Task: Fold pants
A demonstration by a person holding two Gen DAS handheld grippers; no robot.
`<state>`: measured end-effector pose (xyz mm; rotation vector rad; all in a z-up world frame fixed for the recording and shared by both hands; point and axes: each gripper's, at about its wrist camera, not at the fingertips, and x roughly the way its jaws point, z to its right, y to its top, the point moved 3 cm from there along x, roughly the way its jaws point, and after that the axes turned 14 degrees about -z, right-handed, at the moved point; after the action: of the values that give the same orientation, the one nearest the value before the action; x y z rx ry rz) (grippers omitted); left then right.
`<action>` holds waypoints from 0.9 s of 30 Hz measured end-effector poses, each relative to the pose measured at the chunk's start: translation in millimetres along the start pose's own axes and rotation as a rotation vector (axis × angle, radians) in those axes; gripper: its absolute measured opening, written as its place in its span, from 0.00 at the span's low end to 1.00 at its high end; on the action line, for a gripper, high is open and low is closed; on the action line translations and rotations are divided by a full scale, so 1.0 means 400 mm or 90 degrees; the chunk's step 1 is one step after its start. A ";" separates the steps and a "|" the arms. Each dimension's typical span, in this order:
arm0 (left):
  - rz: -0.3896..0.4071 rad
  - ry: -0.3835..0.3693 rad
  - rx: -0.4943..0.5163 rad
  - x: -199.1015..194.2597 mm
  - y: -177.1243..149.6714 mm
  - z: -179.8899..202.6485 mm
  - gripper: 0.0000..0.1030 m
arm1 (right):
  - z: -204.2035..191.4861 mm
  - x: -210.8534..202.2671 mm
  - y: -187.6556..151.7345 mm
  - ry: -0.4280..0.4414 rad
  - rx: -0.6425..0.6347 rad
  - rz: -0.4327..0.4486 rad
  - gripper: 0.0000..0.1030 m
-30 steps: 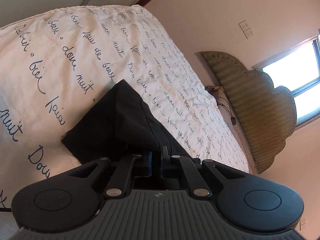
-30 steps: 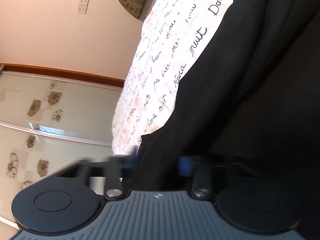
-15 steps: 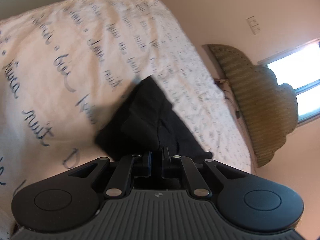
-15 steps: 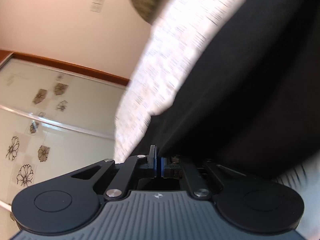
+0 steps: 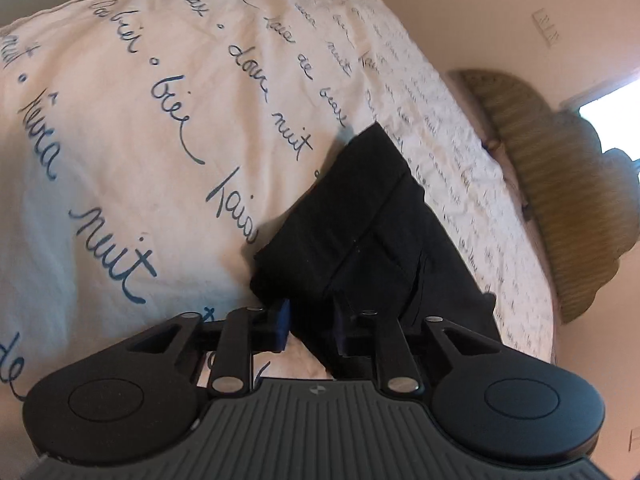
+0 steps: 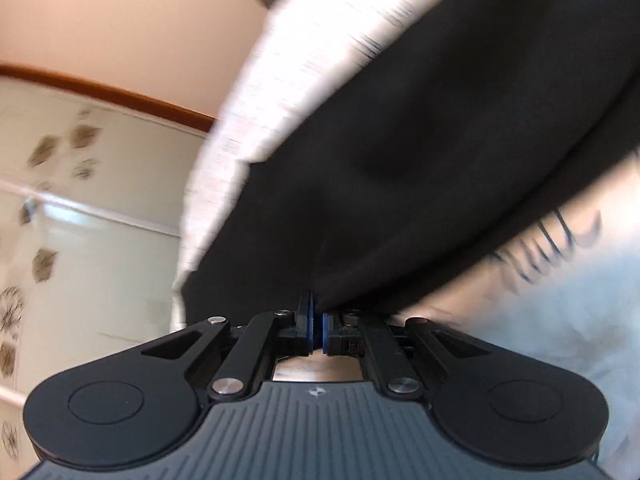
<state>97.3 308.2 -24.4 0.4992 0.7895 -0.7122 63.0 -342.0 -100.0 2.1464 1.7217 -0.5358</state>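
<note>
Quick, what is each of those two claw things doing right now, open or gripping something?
Left gripper: open, jaws apart around an edge of the black pants, not clamped.
Right gripper: shut on the black pants, pinching a fold of the fabric.

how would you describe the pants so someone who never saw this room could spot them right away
Start at the bed, covered by a white bedspread printed with dark blue handwriting. On it lie the black pants, folded into a compact bundle, right ahead of the open left gripper. They are the only plain dark thing on that pale, script-covered cloth.
</note>
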 end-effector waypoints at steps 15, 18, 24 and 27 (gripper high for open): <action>0.008 -0.108 0.198 -0.047 -0.338 0.342 0.58 | 0.091 -0.069 0.035 0.211 0.166 0.034 0.08; -0.068 -0.156 0.198 0.068 -0.415 0.435 0.59 | 0.108 -0.090 0.036 0.231 0.181 0.044 0.08; -0.190 -0.128 0.165 0.245 -0.506 0.539 0.59 | 0.121 -0.105 0.034 0.264 0.188 0.048 0.08; -0.236 -0.142 0.114 0.287 -0.528 0.549 0.60 | 0.122 -0.102 0.040 0.276 0.193 0.049 0.08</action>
<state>100.6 -16.8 -9.3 0.4291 0.6153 -1.1692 66.9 -403.6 -122.1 2.6924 1.8553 -0.3449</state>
